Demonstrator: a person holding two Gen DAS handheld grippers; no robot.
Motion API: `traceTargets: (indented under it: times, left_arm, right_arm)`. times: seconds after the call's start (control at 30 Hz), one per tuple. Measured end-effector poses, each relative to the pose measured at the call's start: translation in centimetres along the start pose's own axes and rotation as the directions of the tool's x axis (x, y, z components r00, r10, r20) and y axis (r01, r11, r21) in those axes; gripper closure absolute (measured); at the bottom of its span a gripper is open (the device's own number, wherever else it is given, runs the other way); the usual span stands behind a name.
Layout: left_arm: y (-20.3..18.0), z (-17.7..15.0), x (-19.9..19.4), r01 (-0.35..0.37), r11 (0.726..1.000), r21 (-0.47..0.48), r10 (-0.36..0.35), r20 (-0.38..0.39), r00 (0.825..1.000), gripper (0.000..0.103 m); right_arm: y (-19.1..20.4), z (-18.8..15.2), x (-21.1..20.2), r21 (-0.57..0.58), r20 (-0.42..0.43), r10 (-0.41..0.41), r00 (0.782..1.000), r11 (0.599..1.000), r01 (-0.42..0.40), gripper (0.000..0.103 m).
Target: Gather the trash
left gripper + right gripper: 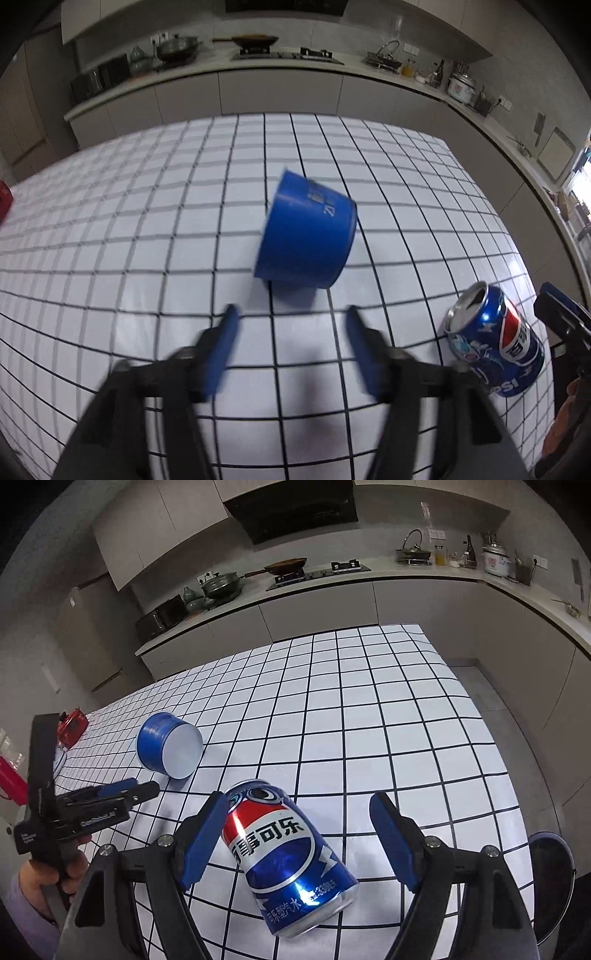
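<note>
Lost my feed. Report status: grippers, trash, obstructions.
Left gripper open, short of the tipped blue cup. Right gripper open, astride the Pepsi can lying on its side, not clamped. Nothing in the way.

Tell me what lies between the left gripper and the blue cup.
Nothing: in the left wrist view only bare checked tablecloth separates the left gripper from the blue cup.
</note>
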State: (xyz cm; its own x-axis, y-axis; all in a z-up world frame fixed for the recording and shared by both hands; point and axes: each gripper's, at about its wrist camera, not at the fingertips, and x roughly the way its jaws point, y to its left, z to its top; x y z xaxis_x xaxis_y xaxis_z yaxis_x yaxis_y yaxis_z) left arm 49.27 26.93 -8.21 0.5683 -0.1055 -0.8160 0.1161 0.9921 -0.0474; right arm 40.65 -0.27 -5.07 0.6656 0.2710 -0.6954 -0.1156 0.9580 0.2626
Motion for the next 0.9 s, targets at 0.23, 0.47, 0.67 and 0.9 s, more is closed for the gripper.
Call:
traceTargets:
  times: [0.23, 0.47, 0.67, 0.9]
  left_arm:
    - [-1.4, 5.1, 1.5, -0.046, 0.994, 0.103, 0.039, 0.068, 0.997, 0.003]
    - [-0.6, 5.6, 5.0, 0.005, 0.993, 0.117, -0.007, 0.014, 1.0, 0.047]
    - [0.3, 2.4, 3.3, 0.016, 0.995, 0.096, -0.018, 0.015, 1.0, 0.049]
    - [0.5, -1.6, 0.4, 0.044, 0.996, 0.083, -0.043, -0.012, 0.999, 0.049]
  right_arm:
    - [-0.8, 1.1, -0.1, 0.032, 0.032, -0.008, 0.999, 0.999, 0.007, 0.022]
    - [-1.1, 1.6, 1.1, 0.042, 0.011, -0.032, 0.999, 0.999, 0.032, 0.022]
    - [0.5, 0.4, 1.8, -0.061, -0.053, 0.04, 0.998, 0.997, -0.044, 0.022]
    - [1.8, -1.6, 3.9, -0.178, -0.166, 0.061, 0.984, 0.98, -0.091, 0.02]
